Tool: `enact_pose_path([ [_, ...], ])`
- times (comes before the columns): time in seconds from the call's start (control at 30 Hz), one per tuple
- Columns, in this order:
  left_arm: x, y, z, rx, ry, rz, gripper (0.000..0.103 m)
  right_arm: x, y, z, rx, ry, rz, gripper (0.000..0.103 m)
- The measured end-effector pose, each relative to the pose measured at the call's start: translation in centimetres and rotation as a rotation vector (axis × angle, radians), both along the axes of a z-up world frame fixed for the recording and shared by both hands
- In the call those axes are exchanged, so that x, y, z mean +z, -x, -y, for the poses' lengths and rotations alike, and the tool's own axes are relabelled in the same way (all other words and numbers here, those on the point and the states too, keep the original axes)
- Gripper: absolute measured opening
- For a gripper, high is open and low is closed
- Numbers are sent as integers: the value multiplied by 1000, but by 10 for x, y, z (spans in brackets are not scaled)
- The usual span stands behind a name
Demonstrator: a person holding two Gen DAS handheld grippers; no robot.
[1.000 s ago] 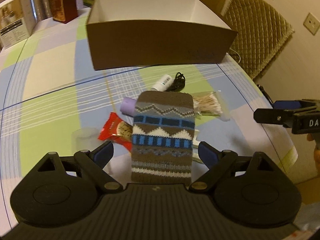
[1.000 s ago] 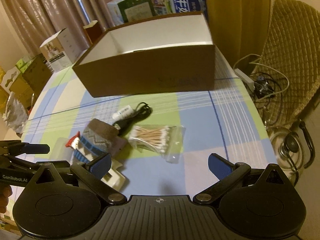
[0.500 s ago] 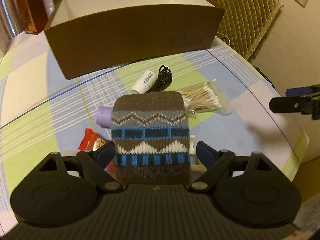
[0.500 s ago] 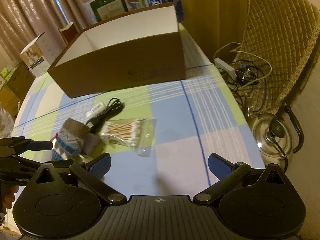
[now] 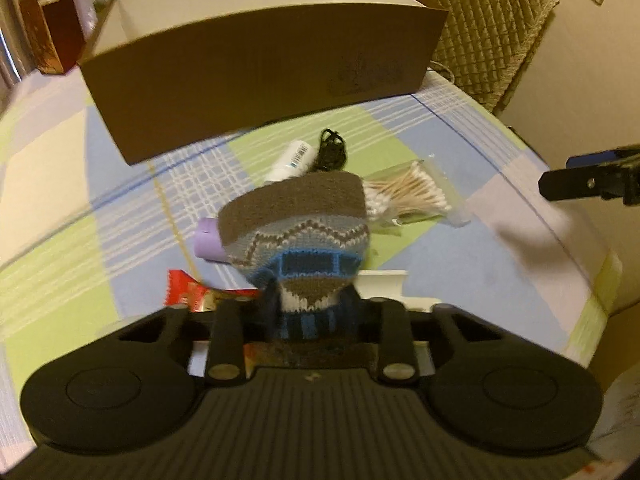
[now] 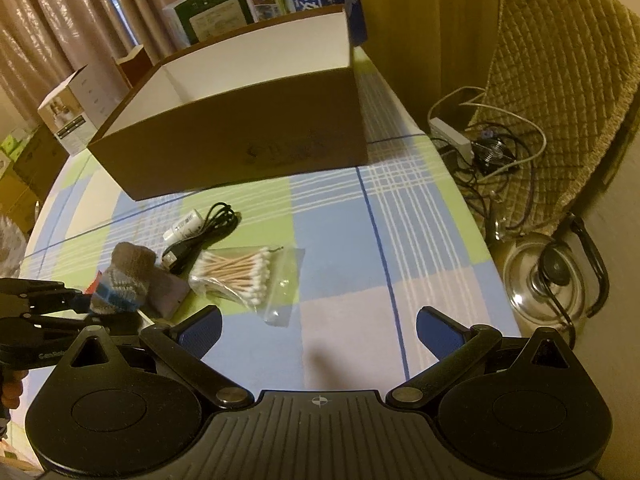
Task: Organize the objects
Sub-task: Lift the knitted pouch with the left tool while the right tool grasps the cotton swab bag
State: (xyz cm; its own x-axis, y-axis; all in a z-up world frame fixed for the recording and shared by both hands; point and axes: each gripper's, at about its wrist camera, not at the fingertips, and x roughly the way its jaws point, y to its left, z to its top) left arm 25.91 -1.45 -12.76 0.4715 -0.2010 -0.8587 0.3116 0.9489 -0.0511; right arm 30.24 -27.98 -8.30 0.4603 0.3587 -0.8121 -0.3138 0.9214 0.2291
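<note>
- Left wrist view: my left hand-held gripper [image 5: 310, 312] is clenched on the knit pouch [image 5: 298, 232], pinching its lower striped end; the pouch bunches and its brown top fans out above the counter [image 5: 120, 216].
- Just behind the pouch on the checked cloth: a purple tube [image 5: 206, 238] at its left, a red snack wrapper [image 5: 192, 292] lower left, a white bottle [image 5: 290, 160] and a black cable [image 5: 332, 152] further back, a bag of cotton swabs [image 5: 412, 198] at its right.
- A white flat item [image 5: 384, 282] peeks out right of the pouch; can't tell what it is.
- The brown cardboard box [image 5: 260, 76], open with a white inside, stands at the back of the counter.
- My right hand-held gripper [image 5: 588, 178] shows at the right edge, over the counter's rim.
- Right wrist view: my right hand-held gripper [image 6: 318, 328] is released, jaws wide apart, nothing between them, over bare cloth.
- The pouch [image 6: 124, 280] is far left, gripped by the left hand-held gripper [image 6: 86, 306]; swab bag [image 6: 244, 272], cable [image 6: 204, 236] and bottle [image 6: 182, 230] lie between it and the box [image 6: 240, 148].
- A kettle [image 6: 552, 280] and a quilted chair [image 6: 560, 80] sit off the counter to the right.
</note>
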Motion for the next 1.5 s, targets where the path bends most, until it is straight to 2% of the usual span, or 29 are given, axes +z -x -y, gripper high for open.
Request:
enact_pose_path([
  [0.13,12,5,-6,44,17,16,21,0,-6,-10,67,-9,24,101],
  [0.4,42,1,-22,163,23,54,21,-5,-22,-41,297,-29,120,100],
  [0.47,46,0,-26,198,20,52,21,-9,-27,-49,373,-34,137,89],
  [0.57,47,0,-34,257,22,33,21,-19,-38,-62,466,-40,135,83],
  [0.8,39,4,-58,390,-11,-21,21,-46,-67,-82,617,-59,73,82],
  [1.0,39,9,-71,454,-16,-31,22,-67,-75,-86,635,-37,16,82],
  [1.2,38,9,-72,476,-11,-44,22,-69,-53,-82,649,-18,-11,82],
  [1.27,38,8,-71,478,-11,-46,22,-67,-45,-80,627,-14,0,69],
  [1.33,38,8,-71,476,-13,-47,22,-67,-43,-78,593,-10,4,65],
  [1.5,39,6,-71,467,-19,-45,22,-68,-47,-88,591,16,35,62],
])
